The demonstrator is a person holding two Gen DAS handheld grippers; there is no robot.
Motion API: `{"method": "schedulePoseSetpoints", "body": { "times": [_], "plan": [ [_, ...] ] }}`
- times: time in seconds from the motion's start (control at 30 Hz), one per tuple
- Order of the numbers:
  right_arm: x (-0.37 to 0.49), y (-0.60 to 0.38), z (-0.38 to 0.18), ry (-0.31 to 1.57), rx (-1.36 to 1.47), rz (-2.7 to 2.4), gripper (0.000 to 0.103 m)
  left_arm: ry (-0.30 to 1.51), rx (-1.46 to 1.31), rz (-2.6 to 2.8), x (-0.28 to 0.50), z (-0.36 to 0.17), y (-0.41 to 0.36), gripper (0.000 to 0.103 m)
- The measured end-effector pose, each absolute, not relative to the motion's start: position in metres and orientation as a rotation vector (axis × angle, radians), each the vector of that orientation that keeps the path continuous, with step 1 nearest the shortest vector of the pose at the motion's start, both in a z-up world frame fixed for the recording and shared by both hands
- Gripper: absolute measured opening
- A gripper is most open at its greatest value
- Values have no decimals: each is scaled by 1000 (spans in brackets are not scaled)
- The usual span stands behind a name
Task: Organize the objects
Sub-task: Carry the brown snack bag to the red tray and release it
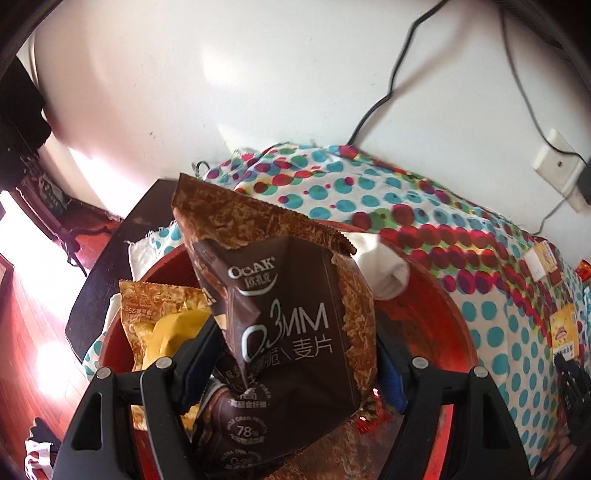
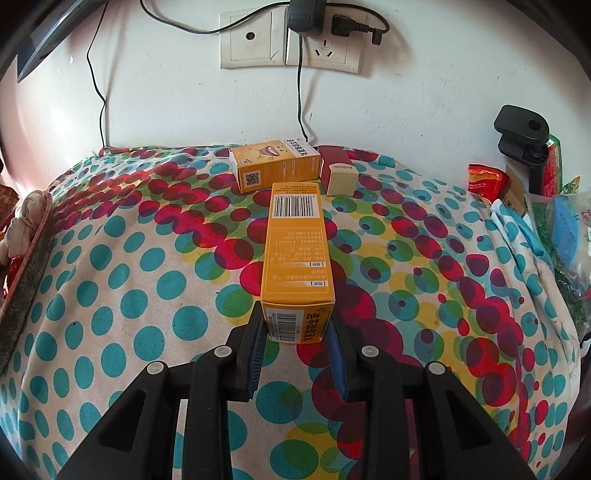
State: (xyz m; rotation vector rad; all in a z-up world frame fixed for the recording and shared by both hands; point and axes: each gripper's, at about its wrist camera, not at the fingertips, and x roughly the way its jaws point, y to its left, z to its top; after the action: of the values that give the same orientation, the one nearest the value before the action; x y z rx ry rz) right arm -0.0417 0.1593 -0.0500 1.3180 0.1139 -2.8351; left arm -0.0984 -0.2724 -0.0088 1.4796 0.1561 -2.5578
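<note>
The left gripper [image 1: 291, 365] has its jaws clamped on a brown cereal packet [image 1: 288, 314], printed with "OCAK" and "0.3MM", held tilted above a round red basin [image 1: 443, 332]; inside the basin lie a golden snack packet [image 1: 155, 306], a yellow wrapper [image 1: 173, 332] beside it and a white cloth bundle [image 1: 388, 273] at the far rim; the basin stands on a worktop covered with a polka-dot cloth [image 1: 369, 192], near the white wall [image 1: 258, 74] where a black cable [image 1: 391, 85] hangs; the right gripper [image 2: 297, 332] has its jaws closed on the near end of a long yellow box [image 2: 297, 254], which lies flat on the same dotted cloth [image 2: 129, 277] and points away towards the wall; just beyond its far end lie a second yellow box [image 2: 275, 164] and, touching that one, a dark red and cream box [image 2: 338, 171]; wall sockets [image 2: 291, 38] with a plugged-in adapter [image 2: 304, 14] sit above them; at the right edge stand a black clamp [image 2: 522, 134], a red packet [image 2: 485, 181] and a blue round object in a clear bag [image 2: 567, 229].
</note>
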Motion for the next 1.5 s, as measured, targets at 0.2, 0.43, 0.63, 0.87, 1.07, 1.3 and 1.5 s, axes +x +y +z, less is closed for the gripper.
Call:
{"method": "schedulePoseSetpoints", "body": {
  "times": [0.2,0.43,0.63,0.87,1.07,1.3,1.5],
  "plan": [
    [-43,157,-51,130,1329,-2830,30,117,1516,-2496,-102,-25,-280,76],
    [-43,154,-51,154,1331,-2826,30,-30,1498,-2488,-89,-24,-271,76],
    [-44,152,-52,169,1339,-2818,31,-116,1456,-2485,-78,-13,-267,77],
    [-45,152,-54,172,1345,-2810,35,-57,1426,-2547,-55,-1,-265,77],
    [-41,151,-51,173,1306,-2816,32,-81,1338,-2569,-25,5,-254,76],
    [-35,155,-44,132,1241,-2837,29,-158,1235,-2589,12,2,-237,76],
    [-35,154,-44,159,1242,-2844,29,-13,1186,-2578,45,-3,-242,76]
  ]
}}
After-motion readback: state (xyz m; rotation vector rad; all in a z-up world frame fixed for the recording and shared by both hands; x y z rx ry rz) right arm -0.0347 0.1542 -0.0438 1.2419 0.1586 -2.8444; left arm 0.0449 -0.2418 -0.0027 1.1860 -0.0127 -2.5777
